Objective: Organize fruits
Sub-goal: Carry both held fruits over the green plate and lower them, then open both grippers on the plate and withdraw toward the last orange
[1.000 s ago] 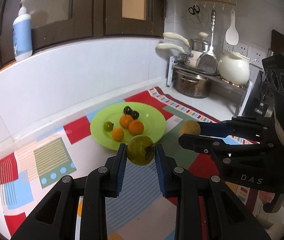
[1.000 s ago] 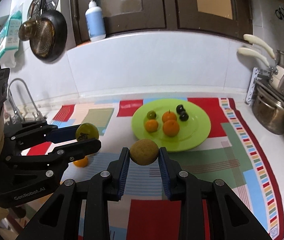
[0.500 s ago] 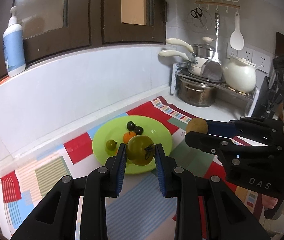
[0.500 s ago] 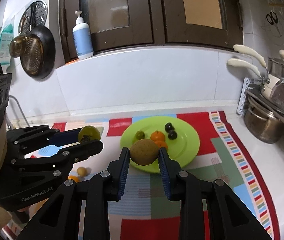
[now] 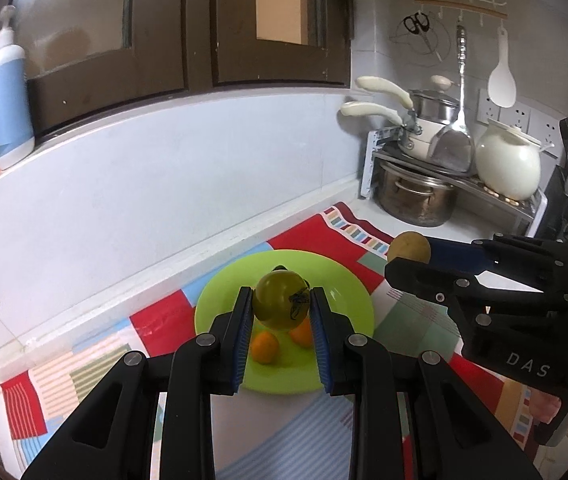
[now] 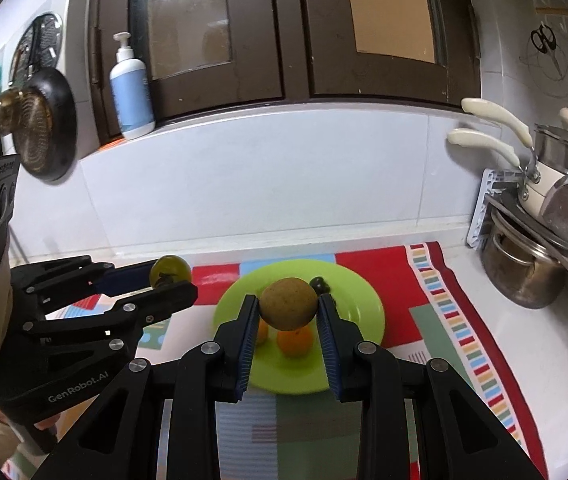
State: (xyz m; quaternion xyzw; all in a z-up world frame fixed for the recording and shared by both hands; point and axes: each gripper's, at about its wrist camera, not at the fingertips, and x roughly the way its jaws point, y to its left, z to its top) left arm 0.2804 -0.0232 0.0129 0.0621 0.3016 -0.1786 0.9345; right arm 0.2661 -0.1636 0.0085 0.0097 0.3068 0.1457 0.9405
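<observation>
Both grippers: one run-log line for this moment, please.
left gripper: shut on green tomato | right gripper: shut on brown fruit | both above green plate

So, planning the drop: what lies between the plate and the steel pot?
Only patterned mat and bare white counter, between green plate and steel pot, in the right wrist view.

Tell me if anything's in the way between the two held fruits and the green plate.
Nothing visible blocks either path. The left gripper holds the green tomato and the right gripper the brown fruit, both in the air before the green plate. The oranges and dark fruits already there leave bare patches.
</observation>
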